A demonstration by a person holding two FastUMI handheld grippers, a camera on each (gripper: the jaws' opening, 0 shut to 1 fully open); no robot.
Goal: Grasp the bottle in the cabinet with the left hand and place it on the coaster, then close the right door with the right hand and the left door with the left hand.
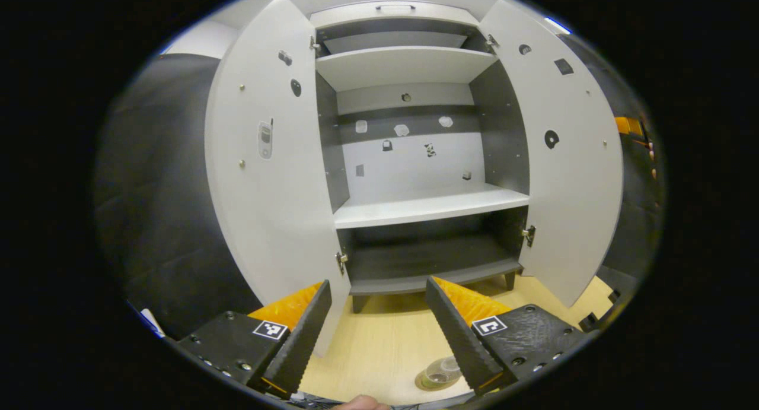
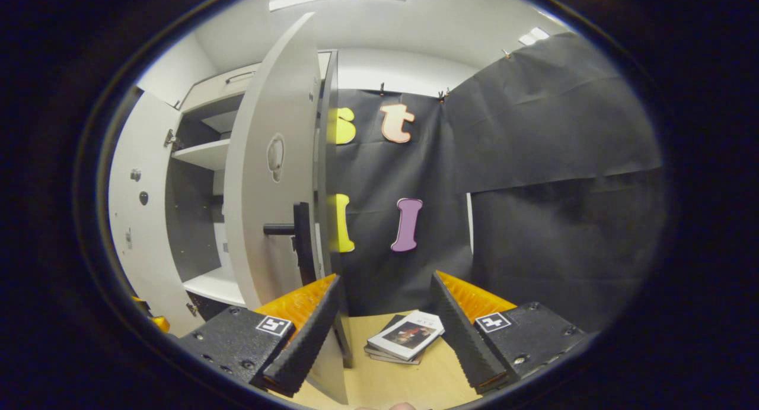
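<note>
The grey cabinet (image 1: 415, 208) stands on the wooden table with both doors wide open and its shelves bare. Near the table's front edge, a clear bottle (image 1: 442, 369) stands on a round coaster (image 1: 424, 381), just left of my right-hand finger. My left gripper (image 1: 379, 333) is open, holds nothing, and points at the cabinet's lower shelf. The left door (image 1: 267, 178) and right door (image 1: 569, 161) flank the opening. In the right gripper view, the right door (image 2: 270, 190) shows its outer face and black handle (image 2: 296, 229). My right gripper (image 2: 385, 333) is open beside that door.
A small stack of books (image 2: 406, 336) lies on the table (image 2: 415, 380) between the right gripper's fingers, farther off. Black cloth walls close in behind and to the right. Something orange (image 1: 628, 125) shows past the right door's edge.
</note>
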